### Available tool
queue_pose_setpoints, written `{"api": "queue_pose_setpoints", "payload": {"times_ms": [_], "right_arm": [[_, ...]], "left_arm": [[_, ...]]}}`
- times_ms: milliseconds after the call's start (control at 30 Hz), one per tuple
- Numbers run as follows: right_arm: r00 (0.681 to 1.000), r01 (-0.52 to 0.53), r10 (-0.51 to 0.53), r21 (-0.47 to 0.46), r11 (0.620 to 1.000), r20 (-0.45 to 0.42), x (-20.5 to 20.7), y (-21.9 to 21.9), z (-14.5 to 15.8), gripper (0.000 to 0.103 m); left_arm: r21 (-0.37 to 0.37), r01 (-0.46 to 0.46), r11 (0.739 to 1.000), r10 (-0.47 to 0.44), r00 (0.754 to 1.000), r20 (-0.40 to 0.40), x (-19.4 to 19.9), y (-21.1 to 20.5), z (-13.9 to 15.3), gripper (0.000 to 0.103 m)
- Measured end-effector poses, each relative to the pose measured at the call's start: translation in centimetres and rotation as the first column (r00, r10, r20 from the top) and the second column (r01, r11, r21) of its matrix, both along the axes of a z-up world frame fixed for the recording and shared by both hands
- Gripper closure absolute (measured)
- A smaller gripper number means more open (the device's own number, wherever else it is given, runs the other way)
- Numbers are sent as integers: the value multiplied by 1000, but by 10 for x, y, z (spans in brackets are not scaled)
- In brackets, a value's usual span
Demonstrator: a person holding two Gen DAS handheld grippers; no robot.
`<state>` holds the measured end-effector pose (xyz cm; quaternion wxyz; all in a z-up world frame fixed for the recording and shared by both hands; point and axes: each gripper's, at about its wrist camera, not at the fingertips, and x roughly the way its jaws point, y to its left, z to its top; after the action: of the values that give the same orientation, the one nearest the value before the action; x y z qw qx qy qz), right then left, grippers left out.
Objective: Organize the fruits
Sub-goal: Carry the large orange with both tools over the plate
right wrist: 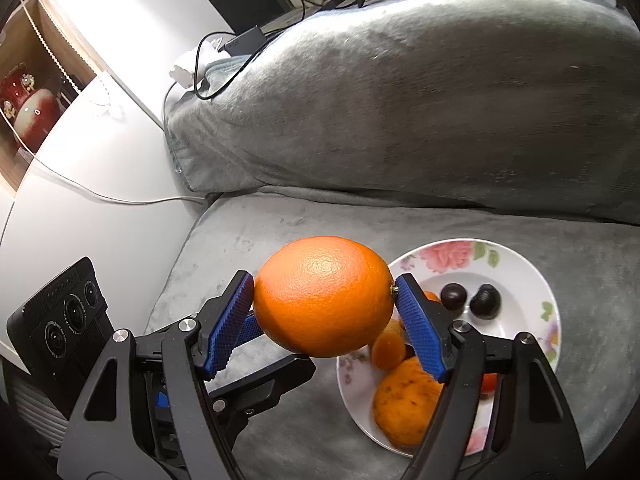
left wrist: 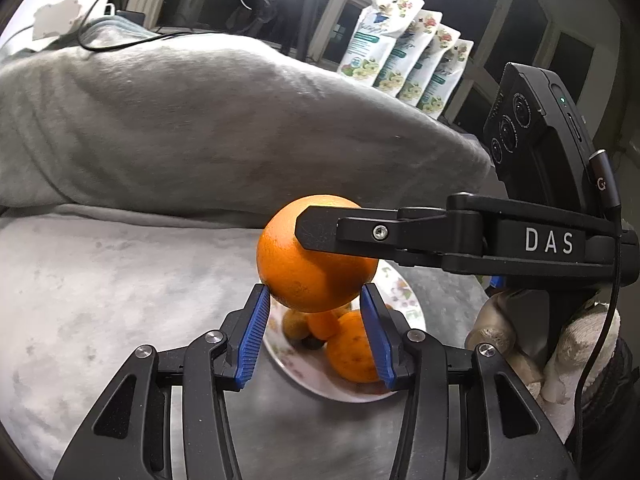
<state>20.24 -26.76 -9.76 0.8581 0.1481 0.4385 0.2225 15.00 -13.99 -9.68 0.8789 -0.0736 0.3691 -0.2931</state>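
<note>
fruit for sorting: the right gripper (right wrist: 324,304) clamps the large orange (right wrist: 323,296) side to side, held up above the flowered plate's (right wrist: 516,256) near-left rim, clear of the smaller fruit there. the left gripper (left wrist: 314,300) stands narrowly open under the same orange, probably steadying it; whether its pads touch is unclear.
</note>
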Motion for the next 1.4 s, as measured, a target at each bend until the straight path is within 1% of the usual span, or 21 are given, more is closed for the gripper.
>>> {"api": "queue_pose_setpoints", "payload": {"times_ms": [367, 667, 800, 1100, 1400], "right_arm": [[998, 55, -55, 8, 998, 10, -14, -31, 0, 27], [995, 99, -99, 14, 995, 11, -22, -58, -3, 27], [992, 123, -123, 23, 992, 4, -24, -74, -7, 27], [986, 166, -165, 56, 985, -19, -24, -104, -21, 27], [981, 190, -186, 90, 978, -51, -20, -119, -34, 27]], "left_arm": [[13, 55, 998, -55, 998, 5, -3, -29, 2, 57], [28, 103, 994, -103, 995, -2, 0, -61, -1, 57], [40, 122, 992, -121, 993, -8, 2, -76, -4, 57], [71, 151, 986, -150, 989, -19, 0, -94, -12, 57], [108, 158, 982, -156, 987, -29, 4, -109, -21, 57]]}}
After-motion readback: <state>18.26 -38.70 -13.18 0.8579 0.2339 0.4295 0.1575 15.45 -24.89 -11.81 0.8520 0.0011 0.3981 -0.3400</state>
